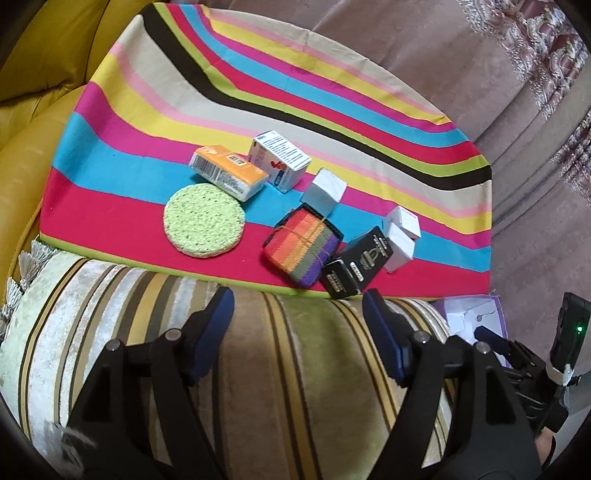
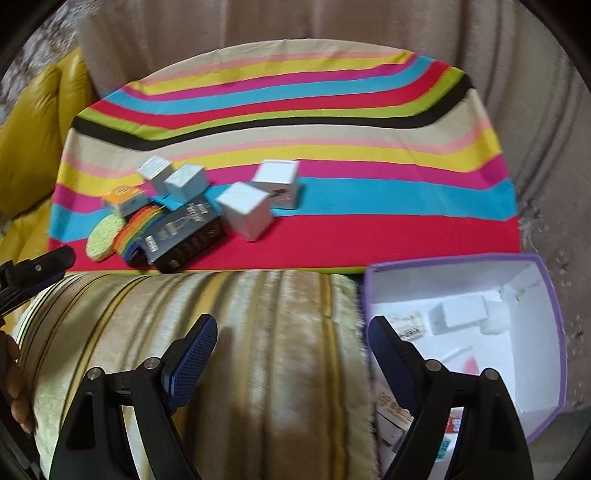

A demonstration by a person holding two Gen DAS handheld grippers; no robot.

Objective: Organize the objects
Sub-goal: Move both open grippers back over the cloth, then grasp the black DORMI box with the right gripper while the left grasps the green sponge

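On a bright striped cloth (image 1: 258, 92) lie a round green sponge (image 1: 204, 221), an orange box (image 1: 229, 171), a white printed box (image 1: 279, 158), a rainbow woven pouch (image 1: 301, 251), a black box (image 1: 356, 264) and several small white boxes (image 1: 325, 192). The same pile shows in the right wrist view: black box (image 2: 184, 236), white boxes (image 2: 245, 210). My left gripper (image 1: 297, 332) is open and empty above a striped cushion. My right gripper (image 2: 291, 350) is open and empty, next to a purple-rimmed white box (image 2: 546, 295) that holds small cartons.
A striped velvet cushion (image 1: 258, 369) lies between both grippers and the cloth. A yellow leather seat (image 1: 33, 110) is at the left. Pinkish sofa fabric (image 1: 406, 33) rises behind the cloth. The right gripper shows at the left view's right edge (image 1: 495, 341).
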